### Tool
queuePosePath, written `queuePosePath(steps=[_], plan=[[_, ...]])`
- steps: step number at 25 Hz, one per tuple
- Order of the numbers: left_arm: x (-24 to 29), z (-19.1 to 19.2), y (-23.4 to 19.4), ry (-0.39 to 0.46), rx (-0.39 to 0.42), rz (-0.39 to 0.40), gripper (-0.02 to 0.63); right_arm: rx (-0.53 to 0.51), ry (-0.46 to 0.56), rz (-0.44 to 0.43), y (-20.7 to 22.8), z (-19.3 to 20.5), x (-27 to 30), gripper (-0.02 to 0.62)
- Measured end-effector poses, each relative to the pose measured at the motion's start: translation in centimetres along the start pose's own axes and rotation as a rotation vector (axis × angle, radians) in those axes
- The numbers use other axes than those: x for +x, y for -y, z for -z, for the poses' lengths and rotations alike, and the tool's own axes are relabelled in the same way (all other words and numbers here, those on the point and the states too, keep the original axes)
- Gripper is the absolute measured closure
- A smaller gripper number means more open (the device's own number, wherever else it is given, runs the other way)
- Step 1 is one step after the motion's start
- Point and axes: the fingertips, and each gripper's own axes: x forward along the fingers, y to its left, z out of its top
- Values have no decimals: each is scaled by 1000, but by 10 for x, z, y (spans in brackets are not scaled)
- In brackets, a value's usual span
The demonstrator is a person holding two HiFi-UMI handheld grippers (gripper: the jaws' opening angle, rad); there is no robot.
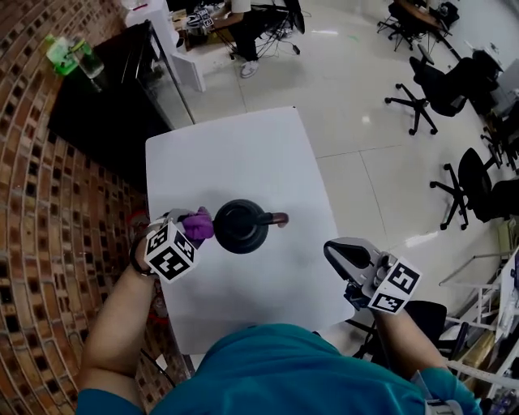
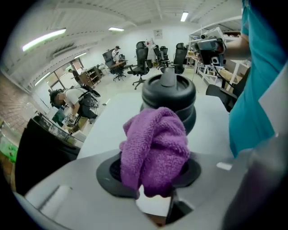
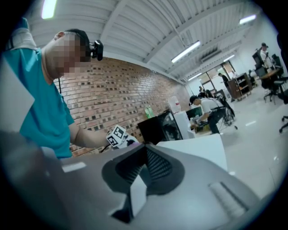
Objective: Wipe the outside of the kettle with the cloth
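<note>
A black kettle [image 1: 241, 225] stands in the middle of the white table [image 1: 235, 154], its handle [image 1: 274, 219] pointing right. My left gripper [image 1: 186, 230] is shut on a bunched purple cloth [image 1: 199, 224], which sits against the kettle's left side. In the left gripper view the cloth [image 2: 155, 150] fills the jaws and the kettle [image 2: 170, 96] rises just behind it. My right gripper [image 1: 347, 258] hangs off the table's right edge, away from the kettle, shut with nothing in it. In the right gripper view its pads [image 3: 153, 164] meet at the tip.
A brick wall [image 1: 49, 211] runs along the left, with a black cabinet [image 1: 105, 105] beyond the table's far left corner. Office chairs [image 1: 422, 89] stand on the tiled floor at the right. A person [image 1: 247, 24] sits at a desk far back.
</note>
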Motion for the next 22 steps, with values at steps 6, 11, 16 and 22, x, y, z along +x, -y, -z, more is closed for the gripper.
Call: queuePosePath(steps=[6, 11, 16, 22], plan=[[-15, -58, -53, 47, 568, -30, 430, 21, 8, 25, 11, 5, -5, 591], [13, -72, -41, -34, 741, 162, 430, 44, 16, 38, 25, 11, -13, 591], [35, -69, -42, -73, 650, 187, 443, 66, 24, 36, 48, 13, -28, 591], [-9, -46, -74, 23, 211, -4, 443, 48, 15, -33, 64, 11, -38, 591]])
